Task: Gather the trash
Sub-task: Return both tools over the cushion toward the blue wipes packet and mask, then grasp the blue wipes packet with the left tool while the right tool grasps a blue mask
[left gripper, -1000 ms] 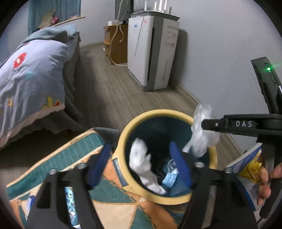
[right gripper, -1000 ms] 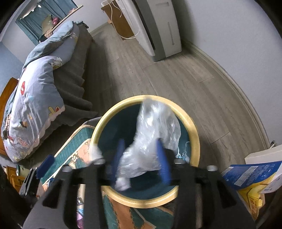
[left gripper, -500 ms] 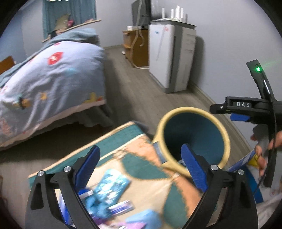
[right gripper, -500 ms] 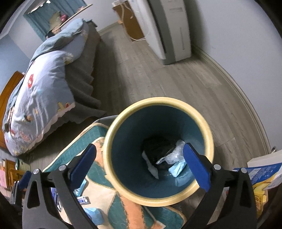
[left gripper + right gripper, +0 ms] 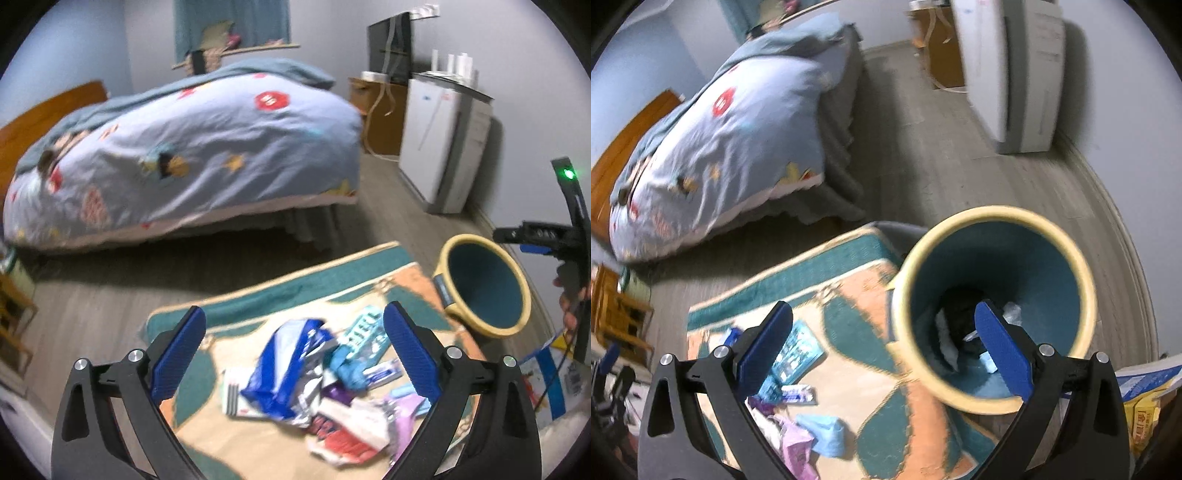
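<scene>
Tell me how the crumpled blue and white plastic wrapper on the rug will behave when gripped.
The crumpled blue and white plastic wrapper looks thin and creased, so it will probably fold and flop. It seems light for its size. It overlaps the other wrappers, so it may drag some along. Its glossy film might slip.

Each hand-held gripper (image 5: 291,352) (image 5: 882,349) has black arms, silver screws and ribbed blue pads (image 5: 410,350).

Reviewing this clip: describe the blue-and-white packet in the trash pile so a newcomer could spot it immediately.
Start at the patterned rug beside the bed. A trash pile lies on it; the blue-and-white packet is its biggest piece, on the pile's left side.
</scene>
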`<state>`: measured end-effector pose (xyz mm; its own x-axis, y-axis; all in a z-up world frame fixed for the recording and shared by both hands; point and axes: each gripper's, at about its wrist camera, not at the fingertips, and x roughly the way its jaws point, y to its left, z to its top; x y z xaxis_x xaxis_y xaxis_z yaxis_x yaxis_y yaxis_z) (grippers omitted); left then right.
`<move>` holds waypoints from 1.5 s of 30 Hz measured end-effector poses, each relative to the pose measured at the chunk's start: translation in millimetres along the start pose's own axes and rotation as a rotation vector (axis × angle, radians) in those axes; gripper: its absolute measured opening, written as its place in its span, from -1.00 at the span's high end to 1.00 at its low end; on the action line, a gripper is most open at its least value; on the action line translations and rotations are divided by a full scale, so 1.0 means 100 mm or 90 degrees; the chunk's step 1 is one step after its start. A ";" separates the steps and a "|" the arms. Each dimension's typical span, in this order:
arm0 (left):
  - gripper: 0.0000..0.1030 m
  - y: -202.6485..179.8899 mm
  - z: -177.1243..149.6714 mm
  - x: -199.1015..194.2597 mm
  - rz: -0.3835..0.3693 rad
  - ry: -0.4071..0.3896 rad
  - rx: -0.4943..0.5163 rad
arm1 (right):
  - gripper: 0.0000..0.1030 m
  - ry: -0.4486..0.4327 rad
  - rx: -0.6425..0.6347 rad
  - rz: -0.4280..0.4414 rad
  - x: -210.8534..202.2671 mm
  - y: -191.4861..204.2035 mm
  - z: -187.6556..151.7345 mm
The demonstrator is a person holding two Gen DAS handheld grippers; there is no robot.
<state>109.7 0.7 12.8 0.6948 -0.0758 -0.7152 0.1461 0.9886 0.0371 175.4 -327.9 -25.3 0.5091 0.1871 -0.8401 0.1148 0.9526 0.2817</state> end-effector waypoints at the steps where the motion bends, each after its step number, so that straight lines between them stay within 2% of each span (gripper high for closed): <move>1: -0.86 0.06 -0.02 -0.01 0.000 0.000 -0.005 | -0.89 0.007 -0.005 0.005 0.02 0.05 -0.03; 10: -0.86 0.47 -0.26 0.09 0.010 0.038 -0.037 | -0.89 0.063 -0.055 0.039 0.16 0.62 -0.41; 15: -0.86 0.55 -0.35 0.13 0.006 0.055 -0.035 | -0.89 0.086 -0.026 0.028 0.19 0.61 -0.69; 22: -0.86 0.47 -0.50 0.23 -0.014 0.088 -0.025 | -0.89 0.127 0.004 -0.033 0.38 0.49 -1.04; 28: -0.86 0.38 -0.57 0.37 0.001 0.113 0.007 | -0.88 0.159 0.000 -0.060 0.57 0.53 -1.30; 31: -0.86 0.36 -0.58 0.44 0.011 0.122 0.023 | -0.86 0.178 -0.009 -0.051 0.67 0.55 -1.41; 32: -0.86 0.37 -0.58 0.46 0.011 0.124 0.023 | -0.81 0.183 -0.016 -0.054 0.71 0.56 -1.44; 34: -0.86 0.39 -0.57 0.51 0.009 0.130 0.016 | -0.39 0.194 -0.029 -0.056 0.78 0.57 -1.48; 37: -0.86 0.39 -0.57 0.60 0.003 0.143 0.007 | 0.02 0.227 -0.032 -0.037 0.91 0.57 -1.54; 38: -0.86 0.38 -0.57 0.62 0.001 0.146 0.008 | 0.10 0.237 -0.030 -0.028 0.95 0.57 -1.56; 40: -0.86 0.35 -0.58 0.69 0.001 0.154 0.019 | 0.48 0.253 -0.017 0.002 1.01 0.56 -1.57; 42: -0.86 0.30 -0.60 0.76 0.003 0.166 0.037 | 0.59 0.258 -0.003 0.018 1.00 0.55 -1.56; 45: -0.86 0.25 -0.61 0.83 0.007 0.176 0.052 | 0.62 0.238 0.001 0.047 0.86 0.55 -1.46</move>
<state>127.7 27.5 -88.2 0.4804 -0.0160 -0.8769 0.2041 0.9744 0.0941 101.2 -224.7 -149.8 0.1694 0.3307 -0.9284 0.0907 0.9328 0.3488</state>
